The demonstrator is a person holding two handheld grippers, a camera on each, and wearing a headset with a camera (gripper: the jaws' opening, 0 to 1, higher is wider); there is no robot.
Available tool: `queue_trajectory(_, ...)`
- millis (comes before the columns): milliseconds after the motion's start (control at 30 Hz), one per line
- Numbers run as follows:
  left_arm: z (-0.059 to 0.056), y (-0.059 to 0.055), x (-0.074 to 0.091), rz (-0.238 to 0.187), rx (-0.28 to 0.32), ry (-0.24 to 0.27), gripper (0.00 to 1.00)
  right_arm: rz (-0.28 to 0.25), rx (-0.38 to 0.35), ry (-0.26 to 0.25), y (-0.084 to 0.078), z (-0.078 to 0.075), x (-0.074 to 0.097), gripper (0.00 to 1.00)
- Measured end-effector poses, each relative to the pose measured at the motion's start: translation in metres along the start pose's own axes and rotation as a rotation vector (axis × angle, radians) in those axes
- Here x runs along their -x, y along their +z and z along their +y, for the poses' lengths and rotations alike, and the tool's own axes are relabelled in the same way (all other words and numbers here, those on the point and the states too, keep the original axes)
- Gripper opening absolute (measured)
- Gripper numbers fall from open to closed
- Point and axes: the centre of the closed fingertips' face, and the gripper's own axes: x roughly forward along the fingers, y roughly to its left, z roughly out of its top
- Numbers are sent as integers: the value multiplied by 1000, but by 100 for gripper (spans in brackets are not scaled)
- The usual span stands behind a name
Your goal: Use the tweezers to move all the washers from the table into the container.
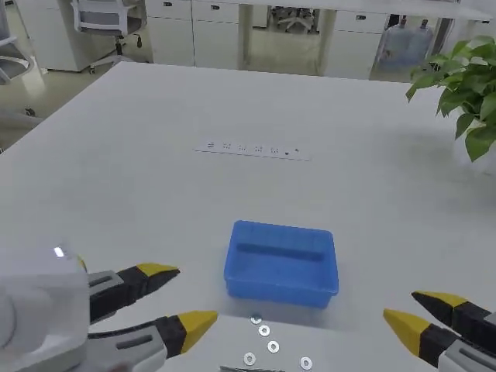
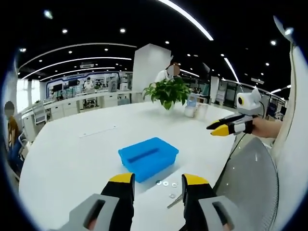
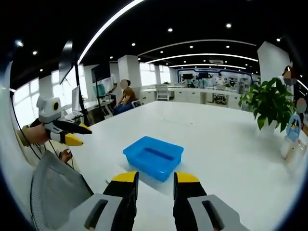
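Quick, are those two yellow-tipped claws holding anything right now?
Left gripper: open, holding nothing.
Right gripper: open, holding nothing.

White table (image 1: 116, 178), blue container (image 1: 281, 263), washers (image 1: 264, 331) and tweezers (image 2: 174, 201) just beside it

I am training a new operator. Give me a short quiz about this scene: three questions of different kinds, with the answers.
1. Multiple choice: where are the washers? A) inside the blue container; B) on the table, on the person's side of the container; C) on a plate.
2. True or false: the right tongs hold the tweezers.
3. Fill in: the left tongs are ____.
Key: 1 B. 2 False: the tweezers lie on the table near the washers, and the right tongs are open and hold nothing. 3 open.
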Motion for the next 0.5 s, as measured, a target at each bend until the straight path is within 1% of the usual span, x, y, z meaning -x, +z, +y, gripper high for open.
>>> queue_trajectory(33, -1, -6, -5, 31, -32, -19, 34, 5, 1, 7, -1, 1, -2, 25)
queue_trajectory(67, -3, -8, -6, 42, -42, -36, 31, 6, 2, 9, -1, 1, -2, 25)
queue_trajectory(100, -6, -14, -10, 76, -59, -66, 28, 10, 5, 15, -1, 1, -4, 25)
queue_trajectory(133, -7, -17, -13, 86, -74, -76, 26, 14, 9, 20, -2, 2, -5, 25)
queue_trajectory(167, -10, -21, -17, 108, -83, -108, 24, 20, 18, 27, -2, 3, -6, 25)
queue_trajectory(200, -14, -27, -20, 138, -83, -137, 22, 26, 25, 32, -3, 4, -7, 25)
queue_trajectory(233, -14, -31, -23, 163, -91, -148, 21, 31, 33, 34, -3, 5, -8, 24)
queue_trajectory(267, -16, -38, -27, 198, -123, -169, 21, 39, 43, 34, -5, 6, -8, 24)
queue_trajectory(333, -18, -52, -33, 267, -167, -203, 18, 52, 55, 41, -7, 7, -9, 23)
queue_trajectory(367, -17, -54, -37, 277, -188, -208, 18, 55, 57, 42, -8, 8, -9, 23)
queue_trajectory(400, -19, -61, -40, 308, -205, -230, 17, 62, 63, 46, -9, 9, -9, 23)
queue_trajectory(467, -21, -69, -46, 340, -214, -251, 18, 76, 70, 51, -12, 10, -10, 22)
queue_trajectory(500, -23, -70, -47, 352, -229, -257, 18, 80, 75, 52, -14, 10, -10, 22)
